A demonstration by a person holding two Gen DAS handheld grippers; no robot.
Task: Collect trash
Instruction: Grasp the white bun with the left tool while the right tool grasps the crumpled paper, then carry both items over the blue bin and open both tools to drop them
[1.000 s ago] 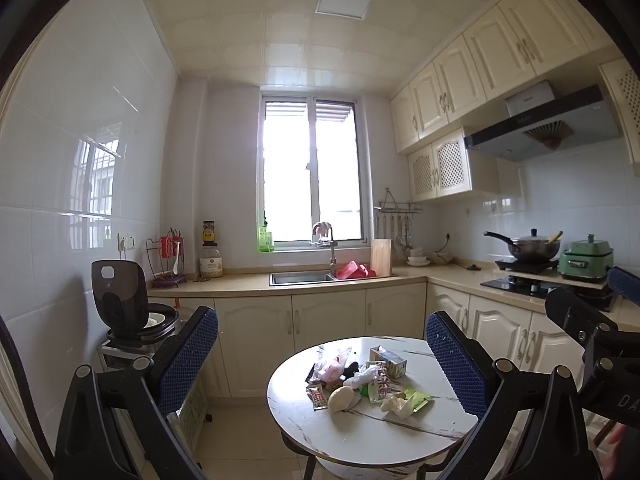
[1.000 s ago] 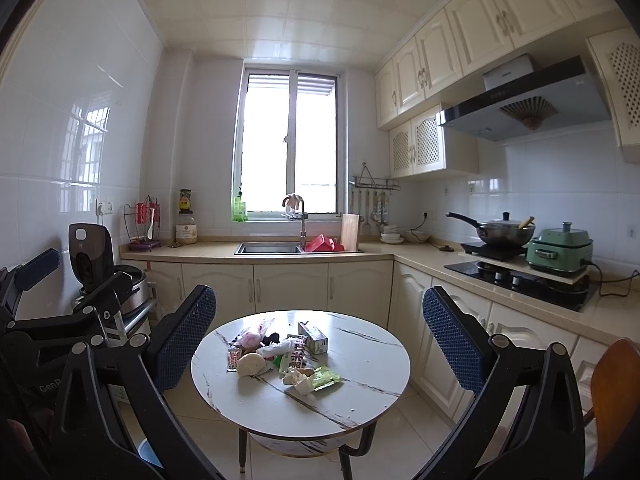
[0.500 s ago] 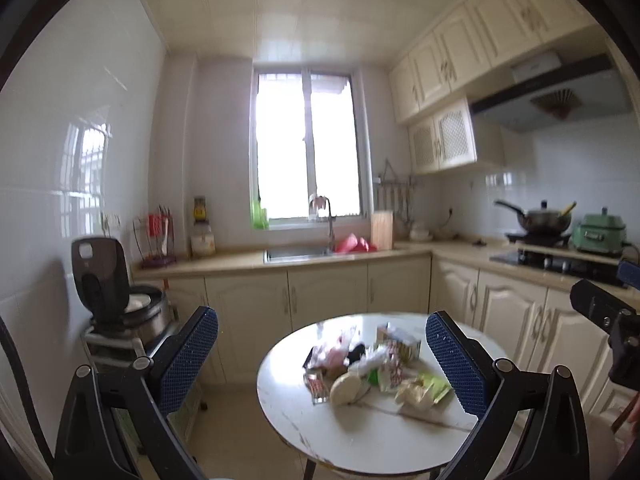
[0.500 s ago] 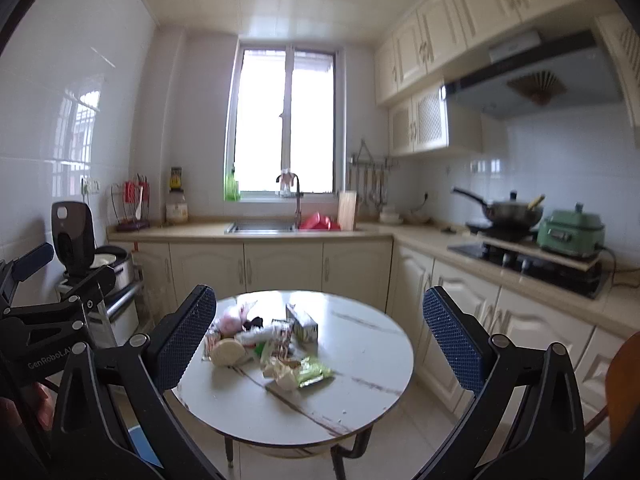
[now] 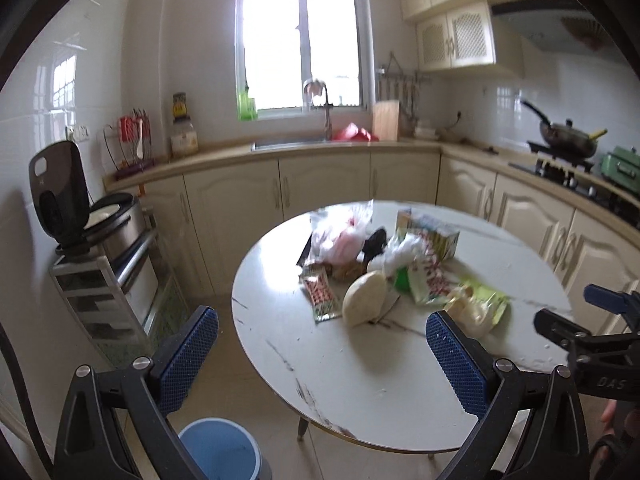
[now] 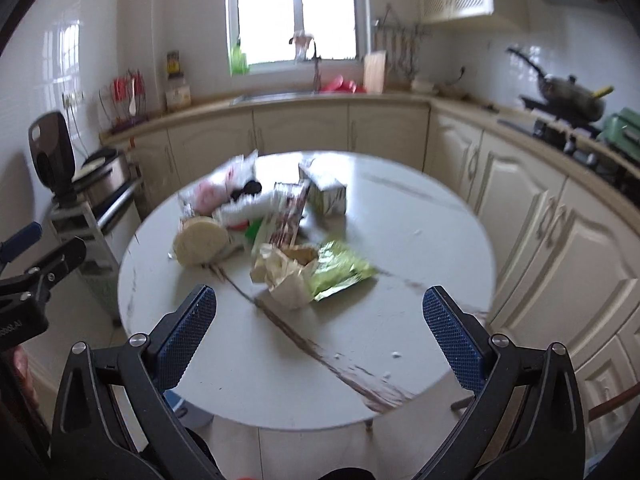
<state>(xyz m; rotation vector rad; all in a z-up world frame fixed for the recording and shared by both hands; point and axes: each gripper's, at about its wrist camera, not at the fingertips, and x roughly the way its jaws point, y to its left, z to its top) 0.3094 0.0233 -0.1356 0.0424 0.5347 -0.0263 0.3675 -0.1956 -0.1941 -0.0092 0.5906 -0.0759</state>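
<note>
— How are the two grippers held?
— The left gripper and right gripper both hang over the round table, fingers spread wide, holding nothing.
— And the trash?
— The trash pile lies at twelve o'clock of the right gripper, mid-table.
— Does either view add anything?
— Only the left wrist shows a blue bin on the floor at seven o'clock.
</note>
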